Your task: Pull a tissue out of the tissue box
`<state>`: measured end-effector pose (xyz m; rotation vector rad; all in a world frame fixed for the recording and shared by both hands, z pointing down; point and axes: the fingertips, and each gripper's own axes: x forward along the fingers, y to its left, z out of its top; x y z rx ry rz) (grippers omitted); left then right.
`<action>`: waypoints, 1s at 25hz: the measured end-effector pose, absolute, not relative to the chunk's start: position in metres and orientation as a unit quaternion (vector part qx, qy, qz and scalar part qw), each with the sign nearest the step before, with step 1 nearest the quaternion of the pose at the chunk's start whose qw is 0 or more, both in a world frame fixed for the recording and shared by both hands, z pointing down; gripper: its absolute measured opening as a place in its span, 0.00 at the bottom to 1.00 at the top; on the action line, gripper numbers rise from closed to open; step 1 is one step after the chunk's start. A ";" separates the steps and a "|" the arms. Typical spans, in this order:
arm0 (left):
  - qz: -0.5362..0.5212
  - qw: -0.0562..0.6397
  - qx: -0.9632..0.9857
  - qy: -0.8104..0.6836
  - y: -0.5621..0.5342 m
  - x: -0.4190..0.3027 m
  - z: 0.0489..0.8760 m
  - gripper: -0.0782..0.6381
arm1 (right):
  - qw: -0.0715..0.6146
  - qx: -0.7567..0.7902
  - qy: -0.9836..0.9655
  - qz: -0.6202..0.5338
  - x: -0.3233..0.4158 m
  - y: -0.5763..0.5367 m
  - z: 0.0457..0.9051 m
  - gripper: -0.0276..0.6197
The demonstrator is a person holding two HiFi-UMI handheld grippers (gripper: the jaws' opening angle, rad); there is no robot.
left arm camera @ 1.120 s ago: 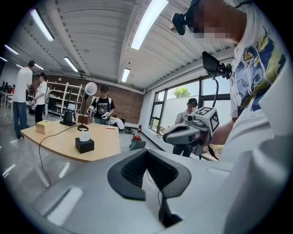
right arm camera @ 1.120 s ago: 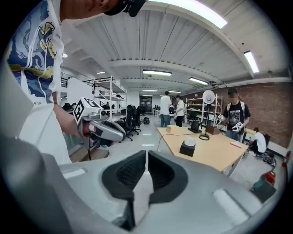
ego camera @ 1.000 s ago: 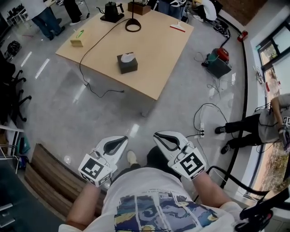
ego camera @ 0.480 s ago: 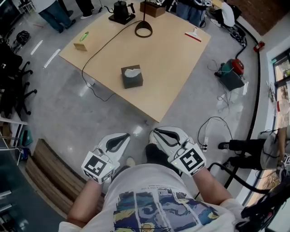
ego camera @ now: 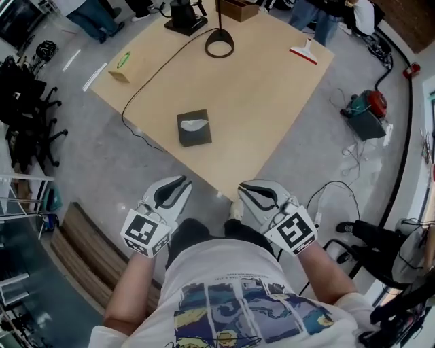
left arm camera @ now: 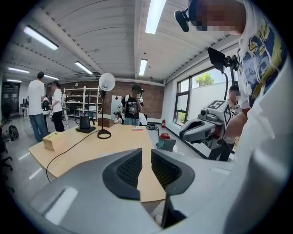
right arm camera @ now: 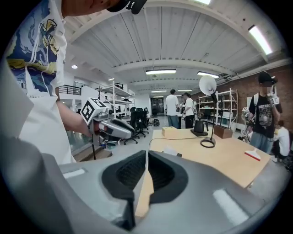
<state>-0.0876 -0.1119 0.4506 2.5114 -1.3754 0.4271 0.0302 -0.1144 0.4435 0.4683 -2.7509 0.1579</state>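
A dark tissue box (ego camera: 194, 129) with a white tissue (ego camera: 193, 124) poking from its top sits on the light wooden table (ego camera: 272, 102), near the front edge. Both grippers hover over the floor short of that edge, well away from the box. My left gripper (ego camera: 178, 182) has its jaws opening, a narrow gap shows between the pads (left arm camera: 132, 167) and nothing is in it. My right gripper (ego camera: 246, 187) is shut and empty. The right gripper view catches the box (right arm camera: 171, 151) just past the fingertips (right arm camera: 158, 157); the left gripper view does not show it.
On the table stand a lamp with a ring base (ego camera: 219, 46), a black kettle (ego camera: 183, 13), a tan box (ego camera: 121, 64), a red-and-white scraper (ego camera: 304, 53) and a trailing cable (ego camera: 143, 88). Office chairs (ego camera: 27, 109) stand left, a red vacuum (ego camera: 367, 112) right, a wooden bench (ego camera: 75, 251) lower left. People stand beyond the table.
The table and tissue box have drawn nearer as both grippers moved forward toward the table's front edge. The left jaws have parted slightly.
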 end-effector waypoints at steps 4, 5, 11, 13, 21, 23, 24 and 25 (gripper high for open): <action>0.176 0.108 0.860 -0.466 -0.145 -0.100 0.460 0.23 | 0.184 0.168 -0.967 0.045 0.030 -0.131 0.452 0.07; 0.184 0.105 0.861 -0.463 -0.153 -0.104 0.464 0.25 | 0.186 0.171 -0.966 0.044 0.028 -0.135 0.453 0.07; 0.228 0.090 0.865 -0.437 -0.199 -0.128 0.480 0.31 | 0.192 0.199 -0.960 0.052 0.012 -0.148 0.453 0.07; 0.242 0.085 0.868 -0.425 -0.213 -0.132 0.487 0.33 | 0.191 0.210 -0.957 0.059 0.007 -0.149 0.452 0.07; 0.322 0.067 0.873 -0.360 -0.267 -0.142 0.540 0.36 | 0.204 0.249 -0.944 0.076 -0.017 -0.148 0.456 0.07; 0.335 0.061 0.875 -0.345 -0.276 -0.141 0.549 0.36 | 0.207 0.257 -0.941 0.075 -0.023 -0.149 0.454 0.07; 0.341 0.060 0.875 -0.337 -0.279 -0.141 0.554 0.36 | 0.208 0.261 -0.940 0.073 -0.025 -0.149 0.453 0.07; 0.345 0.061 0.876 -0.331 -0.281 -0.141 0.559 0.36 | 0.210 0.265 -0.938 0.071 -0.027 -0.150 0.452 0.07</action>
